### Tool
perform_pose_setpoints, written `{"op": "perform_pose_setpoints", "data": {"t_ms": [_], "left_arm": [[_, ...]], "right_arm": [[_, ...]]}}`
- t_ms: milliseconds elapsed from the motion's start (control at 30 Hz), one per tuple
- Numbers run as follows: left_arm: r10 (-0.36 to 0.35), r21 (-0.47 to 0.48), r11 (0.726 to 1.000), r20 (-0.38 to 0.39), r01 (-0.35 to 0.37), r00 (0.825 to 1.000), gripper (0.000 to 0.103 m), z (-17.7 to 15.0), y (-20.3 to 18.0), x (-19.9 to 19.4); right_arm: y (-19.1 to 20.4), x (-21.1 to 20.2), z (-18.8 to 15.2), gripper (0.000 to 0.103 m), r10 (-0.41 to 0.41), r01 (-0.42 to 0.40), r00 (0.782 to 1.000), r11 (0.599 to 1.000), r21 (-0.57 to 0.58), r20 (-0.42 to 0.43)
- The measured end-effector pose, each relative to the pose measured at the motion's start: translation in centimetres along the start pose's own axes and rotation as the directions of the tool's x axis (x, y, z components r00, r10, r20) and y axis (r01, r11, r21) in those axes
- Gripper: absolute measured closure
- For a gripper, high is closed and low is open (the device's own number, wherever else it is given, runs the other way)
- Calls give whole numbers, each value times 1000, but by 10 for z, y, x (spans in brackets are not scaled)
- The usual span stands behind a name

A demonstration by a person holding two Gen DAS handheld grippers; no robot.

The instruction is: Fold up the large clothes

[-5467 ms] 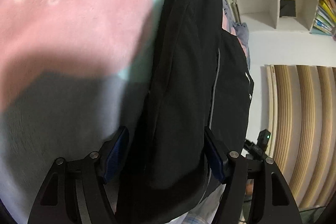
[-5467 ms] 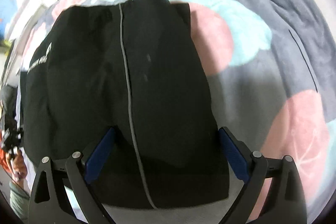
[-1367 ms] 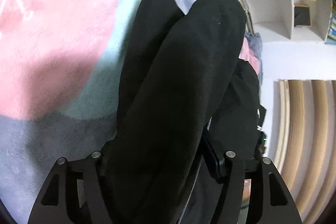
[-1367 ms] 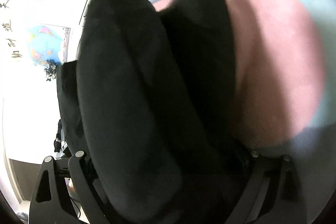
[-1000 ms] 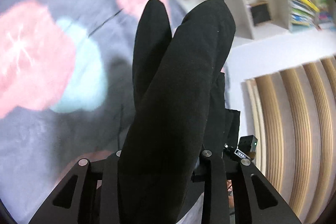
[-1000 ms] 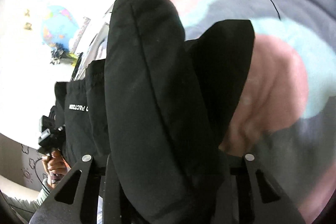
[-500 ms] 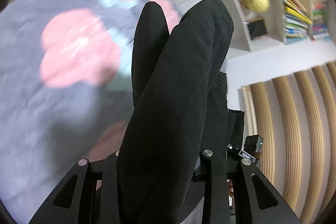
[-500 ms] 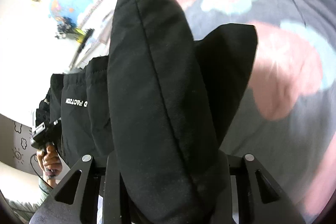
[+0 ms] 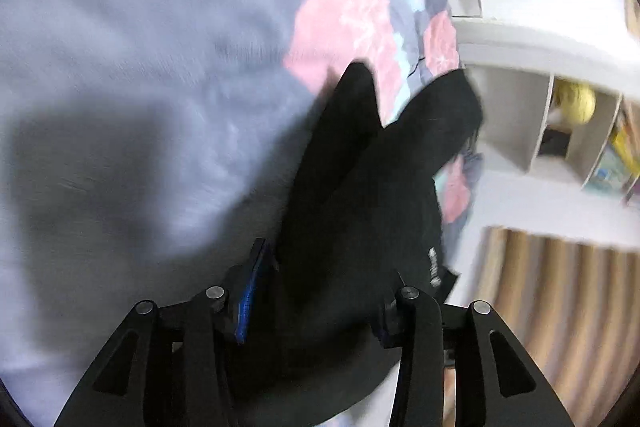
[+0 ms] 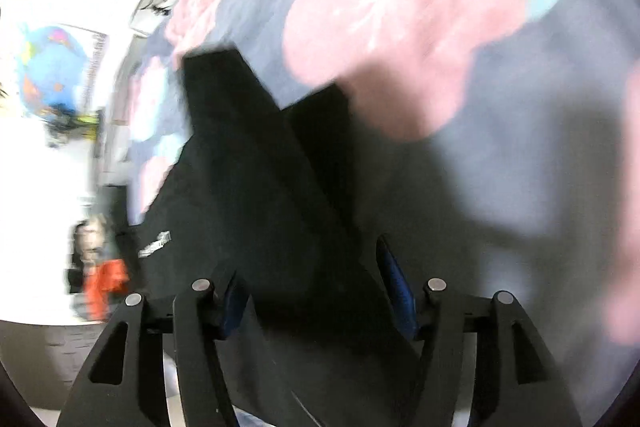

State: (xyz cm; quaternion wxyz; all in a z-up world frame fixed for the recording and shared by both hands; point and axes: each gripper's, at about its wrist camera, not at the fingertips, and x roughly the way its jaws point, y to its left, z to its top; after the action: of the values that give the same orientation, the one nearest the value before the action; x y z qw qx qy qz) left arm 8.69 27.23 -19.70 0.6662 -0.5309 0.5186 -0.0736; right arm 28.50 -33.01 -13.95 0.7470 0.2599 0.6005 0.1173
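Black garment point(image 9: 360, 211) lies on floral blanket point(image 9: 160, 67).

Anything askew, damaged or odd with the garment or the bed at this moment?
Nothing stands out. The black garment lies bunched on the floral blanket between both grippers' parted fingers; motion blur hides finer detail.

We see the left gripper point(image 9: 316, 287) with its jaws parted, blue pads point(image 9: 250, 291) exposed. We see the right gripper point(image 10: 316, 291) likewise spread, its fingers point(image 10: 394, 283) set wide apart.
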Motion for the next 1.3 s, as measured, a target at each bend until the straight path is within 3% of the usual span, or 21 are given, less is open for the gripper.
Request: {"op": "perform_pose_setpoints", "data": {"t_ms": [67,133,267,367,433,533,667,733,800,867,1000,1067,1200,1300], "left_arm": [[70,81,994,74,-76,995,50,-6,-20,-34],[123,198,969,138,-149,983,45,-17,-46,-51],[136,401,896,157,-189,978,42,-39,-105,-30],[251,450,844,149,-292,956,42,-46,-116,13],[349,426,829,110,-362,930,43,-41,-106,52],[422,391,813,113,-430,900,43,-36,-92,76],[404,405,815,118,-415,907,43,-43,-109,56],[386,449,788,171,-421,906,43,-58,-130,42],[378,495,746,237,-446,895,42,-82,-154,24],[353,516,720,304,-465,885,42,-102,-178,8],[335,530,651,441,-543,832,41,-137,-230,-13],[321,546,624,472,-559,821,39,-148,-254,-18],[311,570,573,515,-589,799,34,-168,-295,-16],[305,571,550,542,-609,783,33,-180,-307,-15]], "right_arm": [[9,-30,-17,39,-57,58,998,997,-52,35],[38,-45,-22,39,-75,85,994,989,-124,81],[76,-52,-53,33,-109,137,986,958,-250,125],[99,-11,-65,32,-185,202,979,939,-279,86],[90,20,-79,32,-234,234,972,938,-254,32],[83,44,-87,32,-269,262,963,935,-237,6],[89,36,-85,32,-278,270,961,938,-219,-7],[97,20,-92,32,-283,277,959,935,-223,5],[114,-2,-102,32,-299,304,952,920,-248,60],[131,-28,-114,32,-306,326,945,909,-261,117],[165,-65,-128,30,-296,347,932,897,-274,209],[181,-86,-135,29,-305,378,914,878,-294,266],[204,-125,-146,16,-316,448,862,841,-304,396],[212,-136,-146,16,-300,452,849,839,-304,435]]}}
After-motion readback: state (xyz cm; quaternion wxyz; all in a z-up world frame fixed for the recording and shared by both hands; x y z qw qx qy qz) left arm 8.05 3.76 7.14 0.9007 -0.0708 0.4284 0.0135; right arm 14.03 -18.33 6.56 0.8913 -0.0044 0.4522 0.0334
